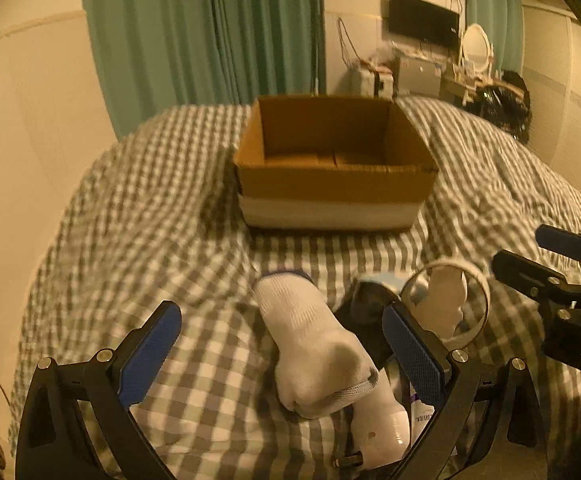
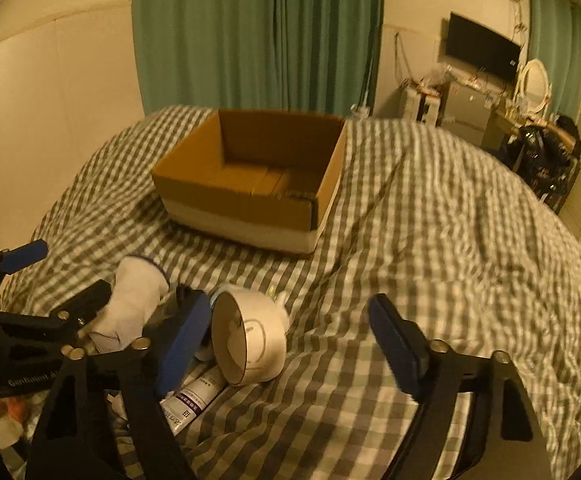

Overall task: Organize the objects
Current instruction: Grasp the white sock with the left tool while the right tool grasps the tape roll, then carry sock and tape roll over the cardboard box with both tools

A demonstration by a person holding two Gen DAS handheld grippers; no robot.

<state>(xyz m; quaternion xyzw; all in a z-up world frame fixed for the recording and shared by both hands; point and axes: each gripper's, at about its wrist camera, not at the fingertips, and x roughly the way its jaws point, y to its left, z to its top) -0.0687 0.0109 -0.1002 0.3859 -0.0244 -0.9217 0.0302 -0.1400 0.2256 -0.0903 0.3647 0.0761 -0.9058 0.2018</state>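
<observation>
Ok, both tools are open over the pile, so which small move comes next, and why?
Probably ease the left tool down and close it on the white sock. The sock already lies between its open fingers, on top of the pile, while the cardboard box ahead looks empty. The right tool is open near the round white cup and can wait.

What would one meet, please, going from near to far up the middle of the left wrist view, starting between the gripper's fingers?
Left gripper, open → white sock lying between its fingers → bare checked bedspread → open cardboard box → green curtain behind the bed.
</observation>
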